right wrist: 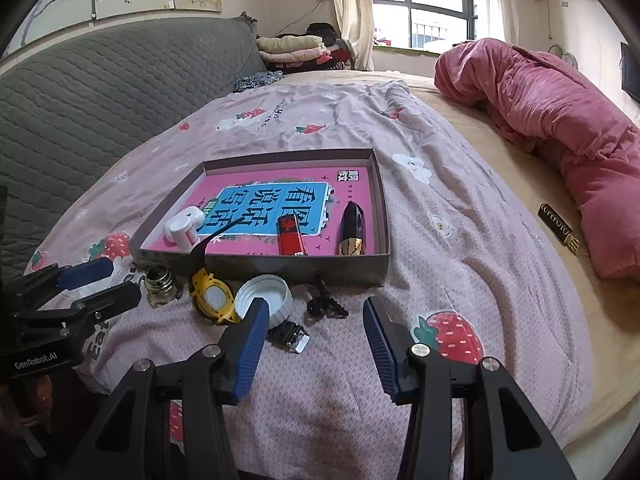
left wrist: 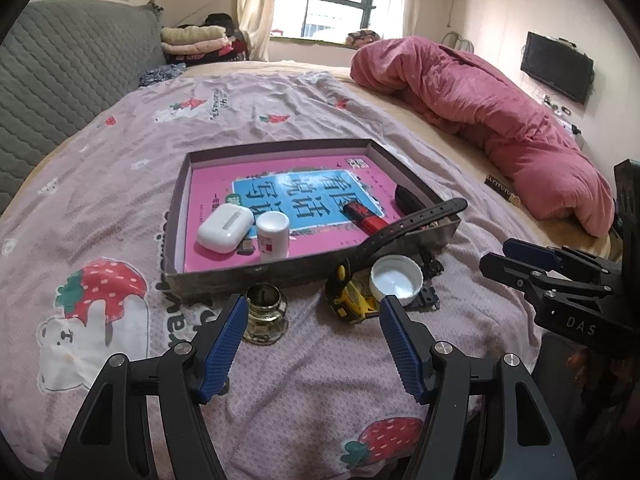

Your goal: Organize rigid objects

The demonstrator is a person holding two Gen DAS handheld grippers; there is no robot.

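Observation:
A shallow cardboard tray (left wrist: 248, 276) lies on the bed and holds a pink book, a white earbud case (left wrist: 226, 226), a white bottle (left wrist: 273, 238), a red lighter (left wrist: 366, 216) and a black-and-gold pen-like piece (right wrist: 352, 228). In front of the tray lie a small glass jar (left wrist: 266, 314), a yellow watch (left wrist: 352, 300) whose black strap leans on the tray, a white cap (left wrist: 396, 278), a metal buckle (right wrist: 290, 336) and a small black object (right wrist: 326, 306). My left gripper (left wrist: 312, 312) is open above the bed, its left finger beside the jar. My right gripper (right wrist: 316, 306) is open near the black object.
A crumpled pink duvet (right wrist: 560, 120) fills the right side of the bed, with a black bar-shaped item (right wrist: 558, 228) beside it. A grey quilted headboard (right wrist: 100, 92) stands at the left. Folded clothes are stacked by the window. Each gripper shows in the other's view.

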